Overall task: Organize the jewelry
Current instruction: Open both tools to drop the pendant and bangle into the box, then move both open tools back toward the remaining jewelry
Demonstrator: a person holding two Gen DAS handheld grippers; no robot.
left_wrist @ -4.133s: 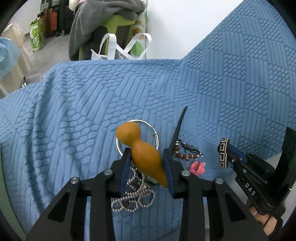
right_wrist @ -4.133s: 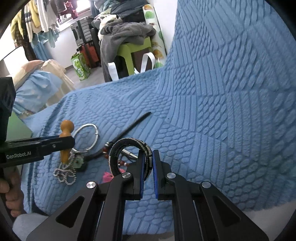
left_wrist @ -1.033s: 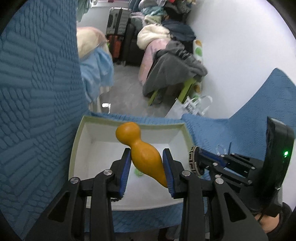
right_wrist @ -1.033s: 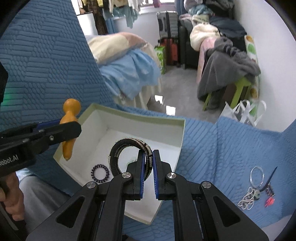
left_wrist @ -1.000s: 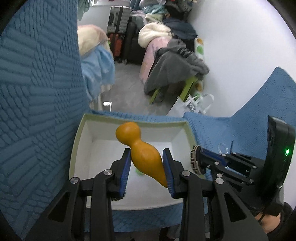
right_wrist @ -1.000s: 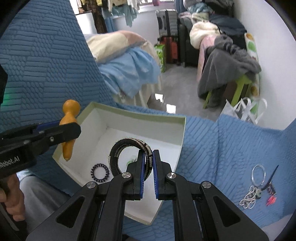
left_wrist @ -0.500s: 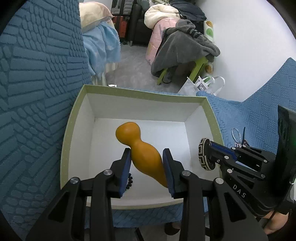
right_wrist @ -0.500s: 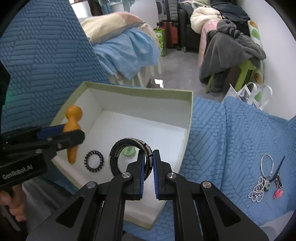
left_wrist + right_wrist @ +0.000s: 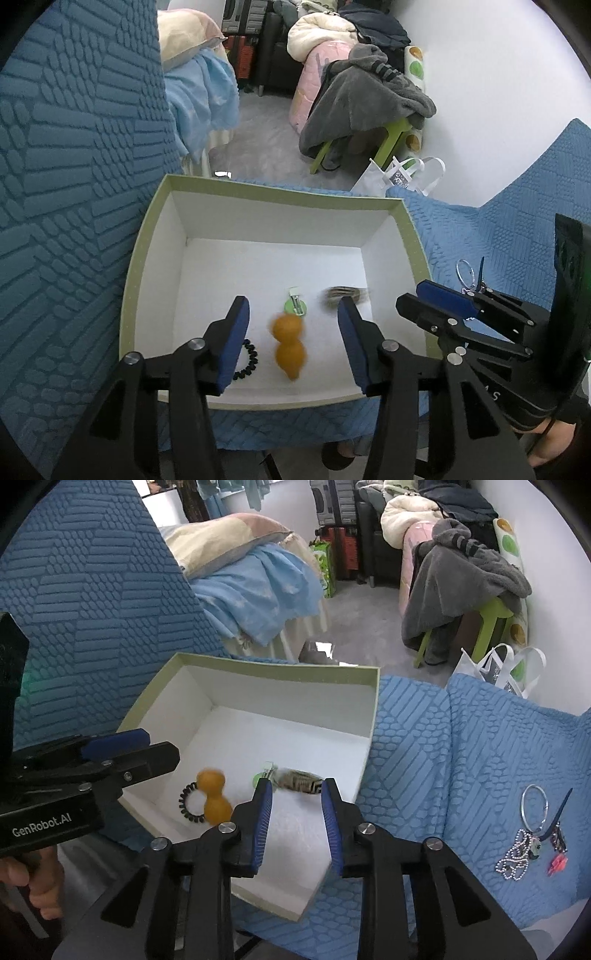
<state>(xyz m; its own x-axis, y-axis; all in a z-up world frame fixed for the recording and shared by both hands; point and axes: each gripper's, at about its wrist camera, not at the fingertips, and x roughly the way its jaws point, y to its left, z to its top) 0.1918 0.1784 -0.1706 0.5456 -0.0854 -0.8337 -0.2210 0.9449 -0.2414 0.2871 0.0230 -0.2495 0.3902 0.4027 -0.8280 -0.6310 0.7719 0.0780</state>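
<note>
An open green-rimmed white box (image 9: 147, 236) (image 9: 373, 716) rests on a blue quilt. Blurred and free of any pads, an orange gourd pendant (image 9: 288, 345) (image 9: 213, 794) is in the box, next to a black coil hair tie (image 9: 246, 360) (image 9: 186, 805) and a small green clip (image 9: 295, 304) (image 9: 263, 771). A patterned black-and-white bangle (image 9: 345, 293) (image 9: 301, 781) lies blurred near the box's right wall. My left gripper (image 9: 291, 332) hangs over the box, its jaws opening with nothing pressed between them. The jaws of my right gripper (image 9: 297, 808) are opening too, above the bangle.
More jewelry lies on the quilt to the right: a silver ring (image 9: 533, 806), a bead chain (image 9: 517, 853), a dark strip (image 9: 561, 808) and a pink piece (image 9: 556, 864). Behind the box are a floor gap, a bed, a green stool with a grey blanket (image 9: 365, 107) and a white bag.
Both grippers have opened over the box. The gourd pendant has dropped out of the left jaws and the bangle out of the right jaws; both are now down in the box.
</note>
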